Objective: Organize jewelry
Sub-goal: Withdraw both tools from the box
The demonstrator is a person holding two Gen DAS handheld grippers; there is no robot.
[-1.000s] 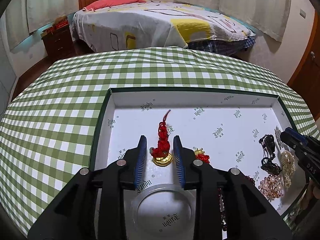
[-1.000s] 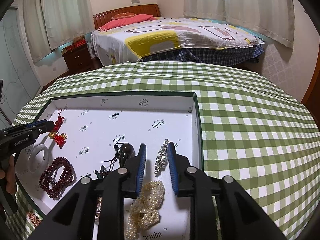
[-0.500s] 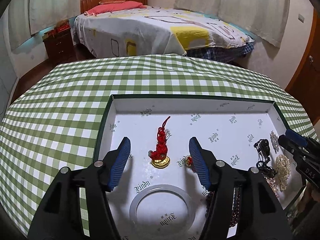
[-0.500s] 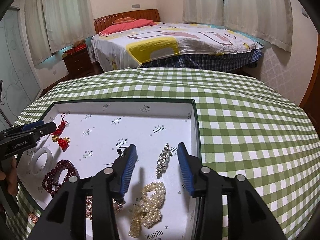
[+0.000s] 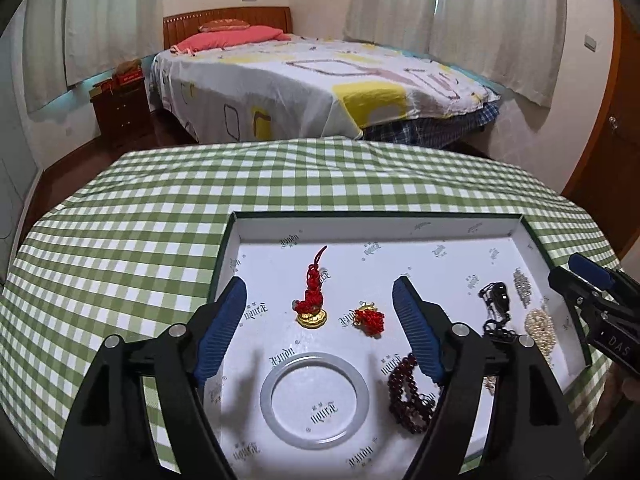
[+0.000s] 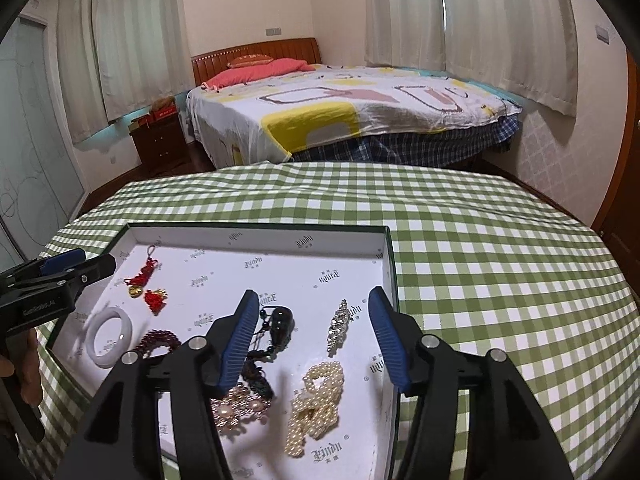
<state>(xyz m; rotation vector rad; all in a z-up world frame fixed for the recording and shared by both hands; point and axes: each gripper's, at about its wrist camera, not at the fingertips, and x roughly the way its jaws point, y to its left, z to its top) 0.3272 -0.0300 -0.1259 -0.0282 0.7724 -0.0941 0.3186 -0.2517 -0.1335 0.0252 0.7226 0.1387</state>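
Note:
A white-lined tray on the checked table holds the jewelry. In the left wrist view my left gripper hovers above a red knot charm with a gold coin. Its jaws are opening and the pads touch nothing. Nearby lie a small red tassel, a white bangle and dark red beads. In the right wrist view my right gripper hangs over a crystal brooch, its jaws also opening and holding nothing. A pearl bracelet and black beads lie below it.
A green checked tablecloth covers the round table around the tray. Pink pearls lie at the tray's near edge. A hand holds the left gripper. Beyond the table stand a bed and a nightstand.
Both grippers' jaws spread from narrow to wide and both rose back from the tray. The red charm and the brooch stay lying on the tray floor.

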